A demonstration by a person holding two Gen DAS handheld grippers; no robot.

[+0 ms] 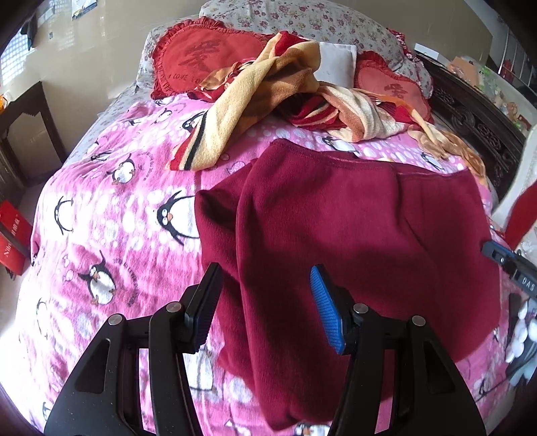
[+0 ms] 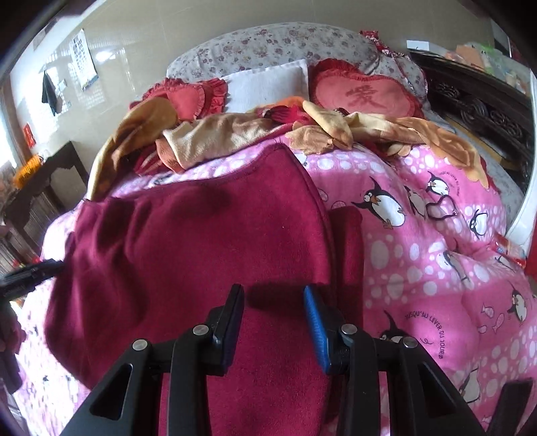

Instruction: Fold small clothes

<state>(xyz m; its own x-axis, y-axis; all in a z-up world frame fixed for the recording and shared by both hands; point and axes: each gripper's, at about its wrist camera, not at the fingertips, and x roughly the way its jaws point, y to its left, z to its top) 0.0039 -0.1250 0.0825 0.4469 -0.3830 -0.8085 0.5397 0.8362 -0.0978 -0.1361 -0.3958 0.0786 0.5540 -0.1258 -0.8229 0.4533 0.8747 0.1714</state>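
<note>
A dark red fleece garment (image 1: 352,234) lies spread on the pink penguin blanket (image 1: 100,208), with a fold ridge running down its left part. My left gripper (image 1: 265,302) is open and empty just above the garment's near left portion. In the right wrist view the same garment (image 2: 188,241) fills the middle, and my right gripper (image 2: 273,318) is open and empty over its near right edge. The tip of the right gripper shows at the left wrist view's right edge (image 1: 503,258). The left gripper's tip shows at the right wrist view's left edge (image 2: 30,271).
A crumpled orange and red blanket (image 1: 268,90) lies beyond the garment. Red heart cushions (image 1: 201,57) and a floral pillow (image 1: 302,20) sit at the bed's head. A dark carved bed frame (image 1: 476,117) runs along the right. A dark side table (image 1: 30,127) stands at left.
</note>
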